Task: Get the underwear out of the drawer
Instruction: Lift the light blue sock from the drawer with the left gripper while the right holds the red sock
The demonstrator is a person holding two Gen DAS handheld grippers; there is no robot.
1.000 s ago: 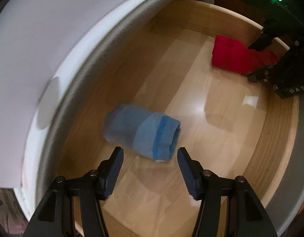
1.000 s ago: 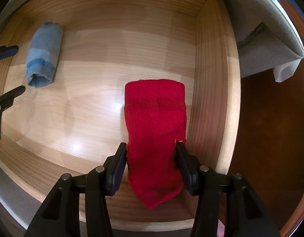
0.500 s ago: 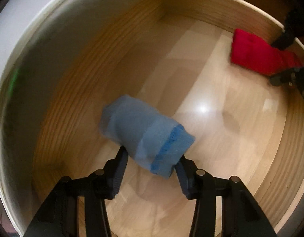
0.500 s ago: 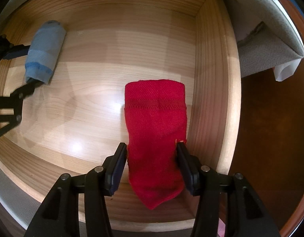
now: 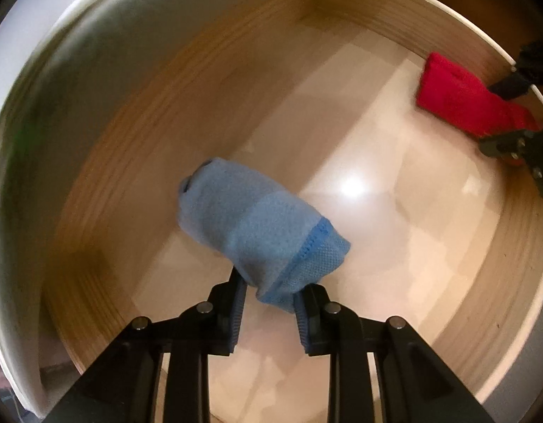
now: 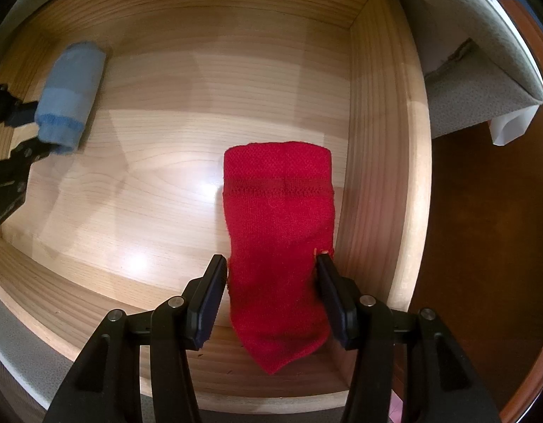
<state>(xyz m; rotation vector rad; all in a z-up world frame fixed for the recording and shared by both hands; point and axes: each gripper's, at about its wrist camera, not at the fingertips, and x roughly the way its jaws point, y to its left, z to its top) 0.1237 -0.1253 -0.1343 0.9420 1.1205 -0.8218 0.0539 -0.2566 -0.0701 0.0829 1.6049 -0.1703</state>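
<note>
Inside the wooden drawer [image 6: 236, 70], at the far left of the right wrist view, the rolled blue underwear [image 6: 68, 95] lies near the left wall, with the left gripper [image 5: 267, 299] clamped tight on its banded end. Only the left wrist view shows both pads pinching that darker band; from the right camera the gripper is cut off at the frame edge. Further right, the red underwear [image 6: 278, 232] lies along the right wall, squeezed between the pads of the right gripper [image 6: 271, 292], which stand partly closed against its sides. Its pointed near end is seen only here. No readable writing appears anywhere.
</note>
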